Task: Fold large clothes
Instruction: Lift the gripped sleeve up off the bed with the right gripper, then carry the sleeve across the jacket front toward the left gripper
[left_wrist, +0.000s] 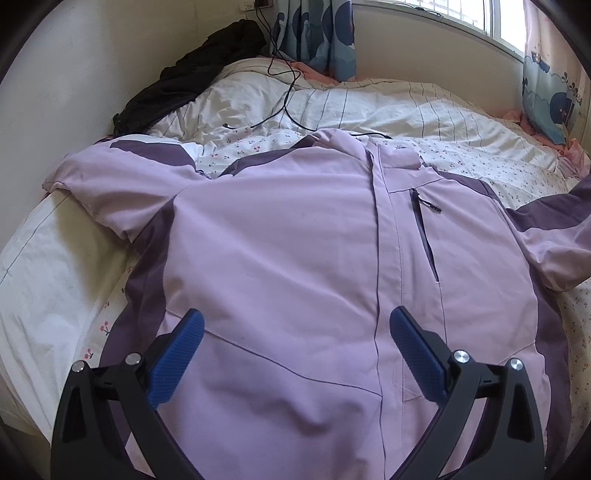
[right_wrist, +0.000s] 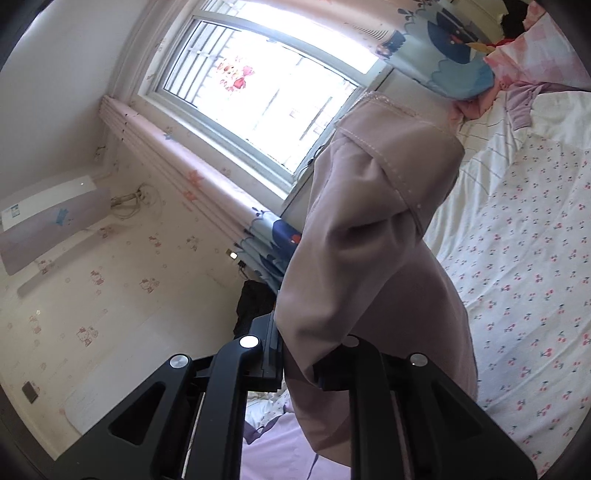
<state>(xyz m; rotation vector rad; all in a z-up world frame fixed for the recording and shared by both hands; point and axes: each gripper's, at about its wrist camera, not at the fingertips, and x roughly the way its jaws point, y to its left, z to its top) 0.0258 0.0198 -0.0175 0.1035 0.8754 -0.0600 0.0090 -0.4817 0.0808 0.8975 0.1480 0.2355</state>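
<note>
A large lilac jacket with dark purple panels lies face up on the bed, front closed, collar at the far side. Its left sleeve is folded back near the bed's left edge. My left gripper is open and empty, hovering over the jacket's lower front. In the right wrist view my right gripper is shut on the jacket's other sleeve, which is lifted off the bed with its cuff pointing up.
The bed has a cherry-print sheet and a striped white duvet. A black garment and a black cable lie at the far left. A wall, window and curtains border the bed.
</note>
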